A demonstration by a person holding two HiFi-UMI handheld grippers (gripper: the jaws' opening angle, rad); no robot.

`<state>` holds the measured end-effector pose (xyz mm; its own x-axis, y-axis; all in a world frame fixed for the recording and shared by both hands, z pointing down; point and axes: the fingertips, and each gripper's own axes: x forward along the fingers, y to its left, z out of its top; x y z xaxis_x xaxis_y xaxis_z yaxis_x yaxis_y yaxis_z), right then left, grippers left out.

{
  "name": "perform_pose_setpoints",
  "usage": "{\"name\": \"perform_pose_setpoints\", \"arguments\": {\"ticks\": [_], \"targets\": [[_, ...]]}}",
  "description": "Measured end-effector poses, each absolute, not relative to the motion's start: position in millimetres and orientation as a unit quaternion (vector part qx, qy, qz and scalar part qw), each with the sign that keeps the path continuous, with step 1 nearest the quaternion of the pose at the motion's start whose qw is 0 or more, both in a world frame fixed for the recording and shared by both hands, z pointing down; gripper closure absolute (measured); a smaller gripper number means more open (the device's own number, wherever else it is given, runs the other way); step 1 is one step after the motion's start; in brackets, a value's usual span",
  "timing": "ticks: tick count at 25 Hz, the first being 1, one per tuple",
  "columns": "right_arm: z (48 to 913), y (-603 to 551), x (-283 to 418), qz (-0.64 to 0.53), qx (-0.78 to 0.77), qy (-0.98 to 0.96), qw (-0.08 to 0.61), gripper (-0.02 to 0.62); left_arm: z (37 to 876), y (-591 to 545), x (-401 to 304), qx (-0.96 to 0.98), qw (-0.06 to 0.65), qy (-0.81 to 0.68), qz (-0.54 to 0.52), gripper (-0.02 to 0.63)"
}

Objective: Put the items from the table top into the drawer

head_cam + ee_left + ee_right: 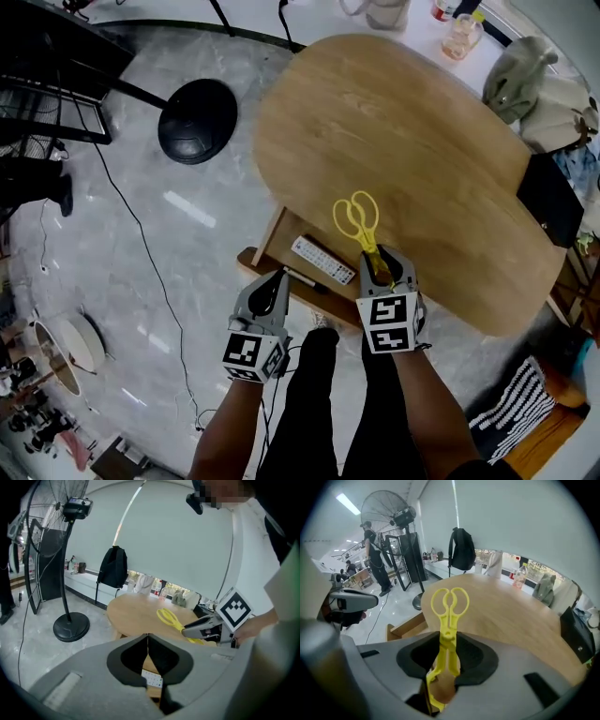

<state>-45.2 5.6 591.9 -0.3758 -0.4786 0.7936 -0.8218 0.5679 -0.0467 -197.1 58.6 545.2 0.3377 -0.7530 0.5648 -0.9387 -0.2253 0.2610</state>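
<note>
Two tools hang near the open drawer (278, 236): right tool (380, 268) clamps yellow tongs (361, 236); left tool (277, 279) is closed on nothing.

Clutter sitting around me
A fan's round black base (197, 120) is standing on the marble floor (84, 272) to my left, and a black backpack (112, 568) is sitting at the ledge (82, 579).
</note>
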Motion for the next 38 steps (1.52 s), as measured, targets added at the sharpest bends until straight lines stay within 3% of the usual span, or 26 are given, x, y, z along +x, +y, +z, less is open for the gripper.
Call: {"name": "perform_pose_setpoints", "arguments": {"ticks": [14, 30, 38], "targets": [[621, 66, -153, 0.166, 0.275, -0.847, 0.423, 0.488, 565, 116, -254, 0.721, 0.311, -0.603, 0.142, 0.588], [735, 91, -140, 0.134, 0.217, -0.796, 0.549, 0.488, 598, 129, -273, 0.708, 0.335, -0.603, 0.153, 0.587], [761, 90, -130, 0.110, 0.208, -0.787, 0.571, 0.486, 608, 131, -283, 0.706, 0.336, -0.601, 0.164, 0.588]]}}
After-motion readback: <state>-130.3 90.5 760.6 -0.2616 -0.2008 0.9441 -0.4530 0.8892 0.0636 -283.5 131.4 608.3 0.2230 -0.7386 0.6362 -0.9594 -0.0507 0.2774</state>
